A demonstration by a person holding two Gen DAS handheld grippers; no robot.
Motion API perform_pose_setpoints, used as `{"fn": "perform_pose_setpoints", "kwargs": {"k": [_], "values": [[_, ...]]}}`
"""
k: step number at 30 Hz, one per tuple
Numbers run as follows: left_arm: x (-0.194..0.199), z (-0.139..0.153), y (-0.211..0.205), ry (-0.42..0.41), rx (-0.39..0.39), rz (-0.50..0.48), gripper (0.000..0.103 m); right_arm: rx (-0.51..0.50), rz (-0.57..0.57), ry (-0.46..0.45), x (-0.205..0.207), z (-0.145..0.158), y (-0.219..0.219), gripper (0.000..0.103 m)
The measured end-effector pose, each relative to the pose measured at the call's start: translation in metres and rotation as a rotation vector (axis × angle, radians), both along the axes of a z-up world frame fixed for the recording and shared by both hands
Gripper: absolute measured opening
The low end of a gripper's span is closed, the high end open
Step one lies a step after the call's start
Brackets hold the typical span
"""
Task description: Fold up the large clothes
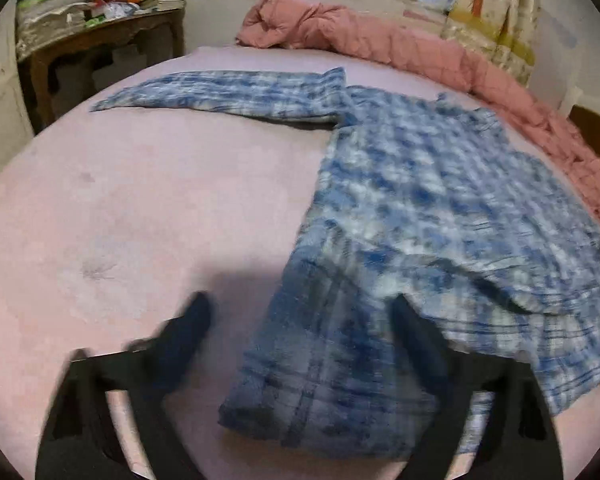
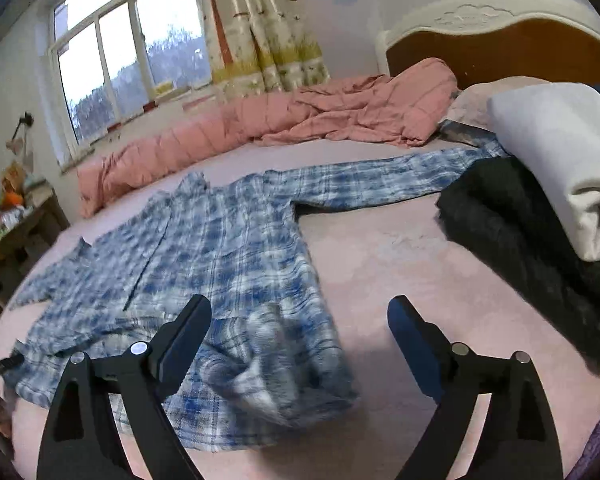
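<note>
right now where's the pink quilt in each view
Left wrist: the pink quilt runs from top centre down the right edge, behind the plaid shirt.
Right wrist: the quilt lies across the middle, from the left under the window to the headboard, behind the shirt.
Shared landmark: the tree-print curtain hangs just behind the quilt in both.

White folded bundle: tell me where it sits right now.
In the right wrist view the white folded bundle lies at the right edge, atop the dark fuzzy garment, below the headboard and beside the plaid shirt sleeve tip.
</note>
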State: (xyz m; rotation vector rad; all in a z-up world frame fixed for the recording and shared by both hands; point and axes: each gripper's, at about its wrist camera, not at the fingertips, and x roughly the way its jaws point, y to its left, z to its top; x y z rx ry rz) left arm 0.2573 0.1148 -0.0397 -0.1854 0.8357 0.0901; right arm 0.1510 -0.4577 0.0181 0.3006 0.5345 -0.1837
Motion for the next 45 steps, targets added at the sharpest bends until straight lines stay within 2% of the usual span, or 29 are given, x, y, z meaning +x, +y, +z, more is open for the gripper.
{"fn": "perform_pose_setpoints", "kwargs": {"k": [2,4,5,6,7,8,9,10,12,14,16,17,18,21,22,23,24,25,26,27,28,30,32,33,35,37,41,43,45], "values": [[-0.006,0.006,-0.004,-0.034,0.025,0.009,0.025,0.028,0.041,0.01,-0.001,-0.002,-0.004,0.091],[-0.017,0.016,-0.003,-0.098,0.078,0.074,0.006,0.045,0.11,0.027,0.001,-0.006,-0.002,0.091],[-0.022,0.022,-0.002,-0.136,0.085,0.091,0.004,0.044,0.164,0.038,0.004,-0.007,0.002,0.088],[-0.029,0.029,0.0,-0.182,0.083,0.106,0.003,0.034,0.226,0.047,0.008,-0.009,0.008,0.076],[-0.035,0.034,0.004,-0.215,0.077,0.12,0.002,0.015,0.256,0.061,0.011,-0.011,0.013,0.055],[-0.038,0.038,0.008,-0.236,0.077,0.139,0.001,-0.026,0.261,0.088,0.016,-0.014,0.02,0.042],[-0.041,0.041,0.013,-0.248,0.083,0.162,0.001,-0.081,0.237,0.131,0.022,-0.019,0.026,0.02],[-0.043,0.042,0.017,-0.251,0.093,0.179,0.0,-0.11,0.211,0.158,0.026,-0.024,0.029,0.006],[-0.043,0.041,0.024,-0.244,0.126,0.211,0.0,-0.133,0.129,0.14,0.032,-0.023,0.026,0.005],[-0.043,0.039,0.032,-0.24,0.142,0.231,0.0,-0.126,0.097,0.014,0.024,-0.005,0.022,0.004],[-0.04,0.034,0.038,-0.222,0.108,0.217,0.0,-0.087,0.082,-0.127,0.016,0.015,0.018,0.004],[-0.037,0.03,0.04,-0.209,0.076,0.185,0.0,-0.061,0.072,-0.152,0.018,0.019,0.015,0.004],[-0.034,0.027,0.04,-0.197,0.048,0.144,0.0,-0.05,0.06,-0.127,0.026,0.015,0.012,0.004],[-0.03,0.023,0.028,-0.187,0.038,0.053,0.003,-0.064,0.027,0.121,0.066,-0.022,0.004,0.007],[-0.03,0.023,0.023,-0.191,0.052,0.031,0.014,-0.046,0.007,0.235,0.08,-0.04,0.0,0.007],[-0.031,0.025,0.016,-0.199,0.069,0.016,0.031,-0.019,0.012,0.264,0.085,-0.044,-0.004,0.007],[-0.032,0.027,0.011,-0.209,0.08,0.004,0.04,0.014,0.017,0.257,0.085,-0.045,-0.01,0.009],[-0.033,0.029,0.006,-0.219,0.087,-0.006,0.052,0.043,0.01,0.226,0.08,-0.042,-0.016,0.022],[-0.034,0.03,0.002,-0.226,0.09,-0.016,0.053,0.059,-0.02,0.186,0.072,-0.037,-0.021,0.033],[-0.034,0.031,-0.003,-0.225,0.1,-0.019,0.053,0.057,-0.069,0.143,0.062,-0.032,-0.026,0.064],[-0.031,0.03,-0.009,-0.223,0.126,-0.017,0.053,0.042,-0.113,0.104,0.053,-0.027,-0.028,0.083],[-0.027,0.026,-0.021,-0.204,0.185,-0.03,0.053,0.015,-0.146,0.055,0.039,-0.02,-0.028,0.084],[-0.022,0.022,-0.026,-0.178,0.21,-0.037,0.054,0.003,-0.131,0.051,0.033,-0.014,-0.03,0.083],[-0.021,0.021,-0.026,-0.168,0.21,-0.039,0.056,0.0,-0.124,0.052,0.028,-0.013,-0.028,0.084],[-0.016,0.017,-0.025,-0.139,0.201,-0.051,0.069,-0.009,-0.104,0.052,0.021,-0.012,-0.023,0.086],[-0.012,0.012,-0.025,-0.108,0.214,-0.044,0.07,-0.043,-0.056,0.045,0.016,-0.011,-0.014,0.089],[0.001,-0.004,-0.02,0.003,0.298,0.08,0.071,-0.121,0.05,0.059,0.016,-0.007,0.014,0.092],[-0.001,-0.003,-0.014,-0.003,0.297,0.131,0.066,-0.111,0.067,0.063,0.018,-0.008,0.021,0.094],[-0.005,-0.002,-0.01,-0.014,0.298,0.167,0.065,-0.071,0.064,0.017,0.014,-0.009,0.025,0.094]]}}
